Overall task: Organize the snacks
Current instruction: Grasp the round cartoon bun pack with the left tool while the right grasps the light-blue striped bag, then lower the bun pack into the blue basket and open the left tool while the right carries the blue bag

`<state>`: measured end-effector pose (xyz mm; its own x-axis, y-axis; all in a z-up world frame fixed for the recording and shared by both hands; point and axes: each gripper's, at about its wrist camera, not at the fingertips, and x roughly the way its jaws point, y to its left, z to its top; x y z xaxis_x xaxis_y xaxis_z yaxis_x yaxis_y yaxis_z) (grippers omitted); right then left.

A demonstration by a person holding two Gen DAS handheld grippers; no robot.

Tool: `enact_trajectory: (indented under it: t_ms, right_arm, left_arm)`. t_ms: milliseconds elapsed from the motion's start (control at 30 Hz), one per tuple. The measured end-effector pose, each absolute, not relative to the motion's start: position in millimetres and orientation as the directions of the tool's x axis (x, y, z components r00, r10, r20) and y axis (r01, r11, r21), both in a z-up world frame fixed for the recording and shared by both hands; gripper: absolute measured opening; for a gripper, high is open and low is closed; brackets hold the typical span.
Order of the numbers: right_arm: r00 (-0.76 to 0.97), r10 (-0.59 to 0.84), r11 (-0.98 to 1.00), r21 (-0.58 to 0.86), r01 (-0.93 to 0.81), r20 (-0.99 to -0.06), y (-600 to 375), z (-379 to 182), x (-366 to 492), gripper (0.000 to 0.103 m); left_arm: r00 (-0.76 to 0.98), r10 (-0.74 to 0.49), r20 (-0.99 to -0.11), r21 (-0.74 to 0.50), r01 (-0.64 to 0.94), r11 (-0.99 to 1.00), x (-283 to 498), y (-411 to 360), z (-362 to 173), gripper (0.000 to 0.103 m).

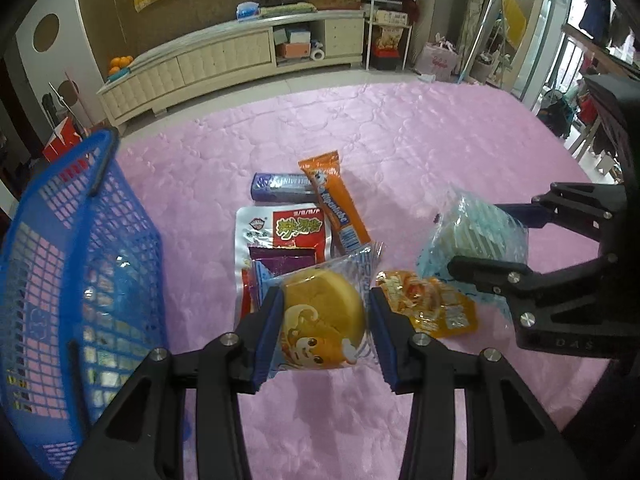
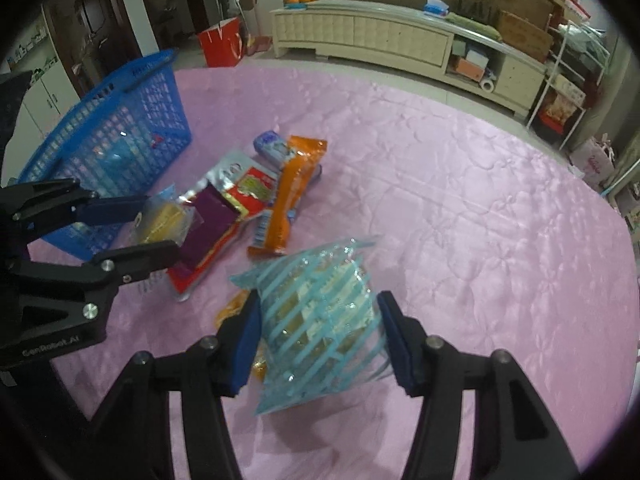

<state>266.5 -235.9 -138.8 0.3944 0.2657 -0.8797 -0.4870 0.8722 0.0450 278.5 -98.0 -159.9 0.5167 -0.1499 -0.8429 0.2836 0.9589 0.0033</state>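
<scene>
Left gripper (image 1: 324,320) clamping one cake packet (image 1: 320,316), right gripper (image 2: 320,336) clamping one striped packet (image 2: 316,328), four snacks loose, one basket (image 1: 60,240)

light: dim, even | edges: fisheye-warped, dark vignette | focus: slightly soft

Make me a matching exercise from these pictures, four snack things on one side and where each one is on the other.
Things:
1. round cake pack
2. blue striped pack
3. orange stick pack
4. blue basket

Places:
A. lying on the pink cloth, partly across a purple box
B. between the left tool's fingers
C. at the left edge of the cloth
D. between the right tool's fingers

Pairs: 1-B, 2-D, 3-A, 4-C
</scene>
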Motion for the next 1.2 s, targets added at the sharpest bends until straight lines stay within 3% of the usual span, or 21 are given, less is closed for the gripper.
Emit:
enact_trajectory:
  t_ms: [633,1200]
  right_arm:
    - [0.569,0.341,0.848,-0.015,-0.529,-0.748,-194,-21,179,0.061]
    - [0.550,0.409,0.814,0.019,-0.580,-0.729,-99,-9,183,0.061]
  left_arm:
    - [0.663,-0.186,-0.725,0.007,0.278,0.961,197,-51,-73,0.040]
    - [0.703,-0.107,-0.703,0.027,0.177,0.984,182,66,-38,0.040]
